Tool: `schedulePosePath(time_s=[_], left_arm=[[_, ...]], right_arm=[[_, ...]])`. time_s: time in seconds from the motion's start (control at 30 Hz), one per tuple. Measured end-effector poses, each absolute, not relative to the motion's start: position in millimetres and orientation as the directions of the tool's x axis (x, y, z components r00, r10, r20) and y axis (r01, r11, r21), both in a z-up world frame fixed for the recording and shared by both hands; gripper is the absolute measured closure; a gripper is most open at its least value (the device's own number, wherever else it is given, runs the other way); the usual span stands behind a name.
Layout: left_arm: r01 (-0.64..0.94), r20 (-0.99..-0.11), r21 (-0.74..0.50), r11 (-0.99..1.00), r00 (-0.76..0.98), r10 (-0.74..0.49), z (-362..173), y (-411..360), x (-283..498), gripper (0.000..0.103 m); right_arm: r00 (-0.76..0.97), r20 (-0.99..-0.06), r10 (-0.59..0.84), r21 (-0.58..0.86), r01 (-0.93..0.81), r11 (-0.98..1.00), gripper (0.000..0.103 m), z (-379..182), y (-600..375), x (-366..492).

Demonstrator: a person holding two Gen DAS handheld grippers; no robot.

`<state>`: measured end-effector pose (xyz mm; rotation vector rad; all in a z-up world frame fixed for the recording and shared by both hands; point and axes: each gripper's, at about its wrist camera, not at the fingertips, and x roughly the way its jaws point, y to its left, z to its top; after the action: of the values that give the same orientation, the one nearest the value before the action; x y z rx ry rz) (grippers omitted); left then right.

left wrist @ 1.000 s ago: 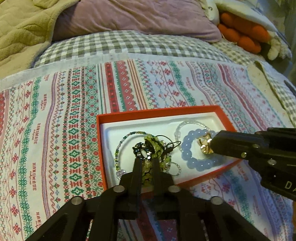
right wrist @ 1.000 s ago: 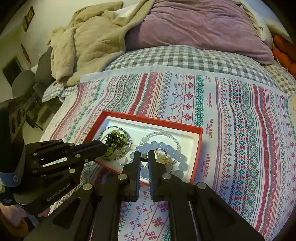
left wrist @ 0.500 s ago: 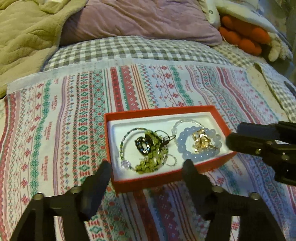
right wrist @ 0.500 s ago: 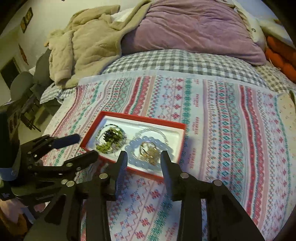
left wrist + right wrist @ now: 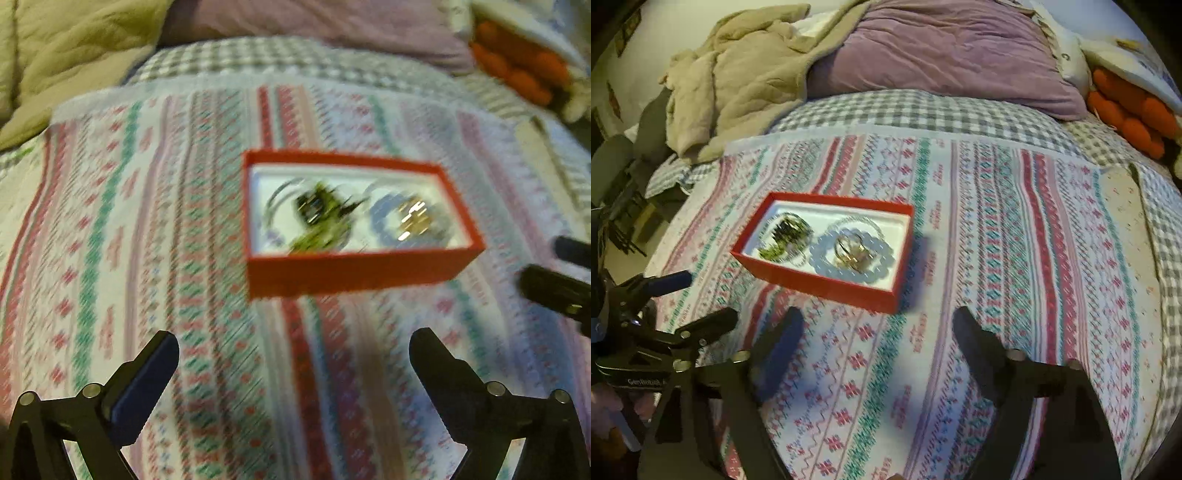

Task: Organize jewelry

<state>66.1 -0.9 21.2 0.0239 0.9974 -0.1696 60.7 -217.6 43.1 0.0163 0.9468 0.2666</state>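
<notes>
Nearest in each wrist view were the grippers. Left gripper [image 5: 293,345] had its fingers spread wide, nothing between them, above the patterned cloth [image 5: 147,258] short of the box. A second ago those fingers were pinched narrow over the green beads inside the box; half a second ago they had already parted. Right gripper [image 5: 877,325] likewise stood wide and empty; a second ago it was nearly closed at the gold piece. Both had drawn back from the box since then, and the box sat farther off in both views. Left view was motion-blurred.

Beyond the fingers: one red box [image 5: 827,284] with a white lining, resting on the cloth, clear of both grippers. In its left part lay a green bead bracelet [image 5: 775,253] tangled with a dark cluster [image 5: 786,229] and thin clear strands; count of strands could not be told. In its right part lay one pale blue bead bracelet [image 5: 879,271] as a ring, with one gold piece [image 5: 849,254] inside it.

Farther: checked sheet [image 5: 923,110], one purple pillow [image 5: 942,51], one beige blanket [image 5: 738,74] at far left, orange plush [image 5: 1126,110] at far right.
</notes>
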Motion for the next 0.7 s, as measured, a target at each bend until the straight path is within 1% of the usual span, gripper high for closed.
schedulePosePath(time_s=[0.1,0.2,0.3,0.43,0.7], left_arm=[[0.095,-0.855,0.017,0.995,0.517,-0.035,15,1,60,0.001],[0.063,-0.862,0.036,0.997,0.507,-0.001,10,3,51,0.001],[0.035,-0.867,0.035,0.999,0.497,0.013,6,6,45,0.001],[0.000,-0.879,0.019,1.000,0.477,0.017,0,6,41,0.001],[-0.005,-0.877,0.010,1.000,0.480,0.011,-1,2,43,0.001]], right_arm=[[0.526,-0.833,0.169,0.077,-0.193,0.978,0.009,34,-214,52],[0.491,-0.860,0.140,0.048,-0.194,0.980,0.006,25,-210,45],[0.468,-0.876,0.122,0.041,-0.179,0.983,0.004,19,-207,40],[0.473,-0.875,0.102,0.031,-0.156,0.987,0.003,15,-206,40],[0.447,-0.889,0.096,0.039,-0.134,0.990,0.004,8,-202,48]])
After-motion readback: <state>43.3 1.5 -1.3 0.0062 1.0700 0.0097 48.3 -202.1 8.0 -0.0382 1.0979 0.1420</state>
